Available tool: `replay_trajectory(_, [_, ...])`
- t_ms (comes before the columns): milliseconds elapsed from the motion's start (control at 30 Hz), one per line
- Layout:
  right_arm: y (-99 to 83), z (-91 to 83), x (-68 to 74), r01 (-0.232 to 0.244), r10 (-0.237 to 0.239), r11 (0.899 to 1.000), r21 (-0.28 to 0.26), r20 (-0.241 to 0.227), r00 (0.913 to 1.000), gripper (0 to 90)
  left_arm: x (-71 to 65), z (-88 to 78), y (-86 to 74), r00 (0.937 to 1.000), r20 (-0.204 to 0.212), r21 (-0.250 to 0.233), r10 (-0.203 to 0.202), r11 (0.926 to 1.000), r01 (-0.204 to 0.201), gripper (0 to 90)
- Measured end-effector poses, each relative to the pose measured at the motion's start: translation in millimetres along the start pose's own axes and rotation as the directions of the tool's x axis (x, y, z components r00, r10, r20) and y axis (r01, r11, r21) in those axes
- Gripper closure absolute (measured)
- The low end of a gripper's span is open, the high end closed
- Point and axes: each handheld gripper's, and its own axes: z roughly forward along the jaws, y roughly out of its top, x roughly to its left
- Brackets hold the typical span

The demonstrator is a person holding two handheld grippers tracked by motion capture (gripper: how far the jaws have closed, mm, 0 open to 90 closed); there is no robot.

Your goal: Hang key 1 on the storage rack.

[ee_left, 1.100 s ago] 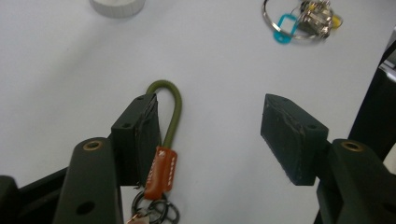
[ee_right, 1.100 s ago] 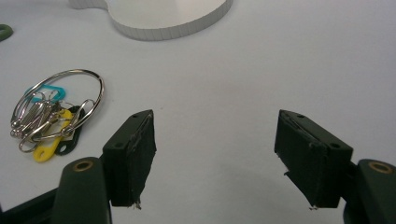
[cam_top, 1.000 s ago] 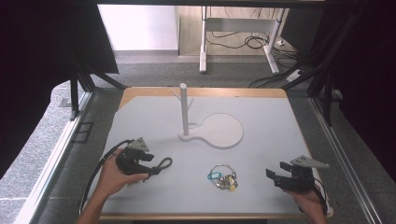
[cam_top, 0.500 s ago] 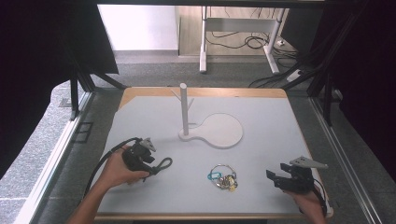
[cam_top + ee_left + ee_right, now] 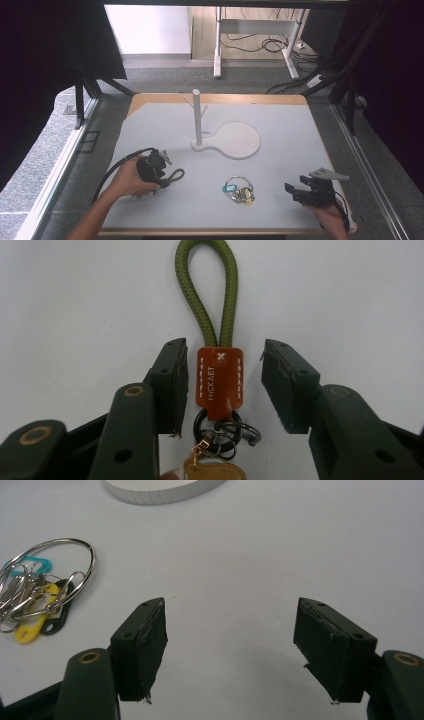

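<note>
Closing, left tongs (image 5: 222, 385) straddle the leather-tabbed rope keychain (image 5: 219, 382), pads not pressing.

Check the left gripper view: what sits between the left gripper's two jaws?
The brown leather tab of the green cord keychain lies between the just-closing jaws of the left gripper, with a gap on the right side.

The left claw (image 5: 222, 385) has just been closing, jaws half apart; the right claw (image 5: 230, 645) gapes wide.
</note>
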Motion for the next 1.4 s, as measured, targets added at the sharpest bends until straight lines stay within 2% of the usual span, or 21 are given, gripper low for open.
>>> replay_trajectory(267, [-0.2,0.9,0.0,0.006,-0.006,1.0,0.008,-0.003,1.0,29.8,-3.6,4.7,6.7,0.9993,-0.027,0.072,0.027,0.9971,-0.025,57.6])
replay_trajectory(533, [-0.1,1.1,0.0,0.005,-0.005,1.0,0.013,-0.002,1.0,29.9,-5.3,11.9,5.8,0.9984,-0.041,0.117,0.039,0.9925,-0.034,61.5])
replay_trajectory(833, [0.2,2.5,0.7,0.008,-0.008,1.0,0.018,0.0,1.0,29.9,-6.9,12.3,6.1,0.9983,-0.041,0.112,0.04,0.993,-0.035,66.0])
replay_trajectory(1067, [-0.8,2.2,-0.6,0.004,-0.004,1.0,0.017,0.006,1.0,30.0,-3.8,9.8,1.4,0.9992,-0.035,0.085,0.018,0.9963,-0.015,66.5])
replay_trajectory(1233, [-1.1,2.7,-1.3,-0.002,0.001,1.0,0.02,0.008,1.0,30.0,-1.6,2.8,-0.5,0.9997,-0.023,0.055,0.009,0.9985,-0.008,66.5])
replay_trajectory(1400, [-0.6,1.9,-1.0,-0.007,0.007,1.0,0.014,0.001,1.0,30.1,-0.1,-11.8,-3.0,0.9998,-0.02,0.023,0.006,0.9997,-0.005,66.5])
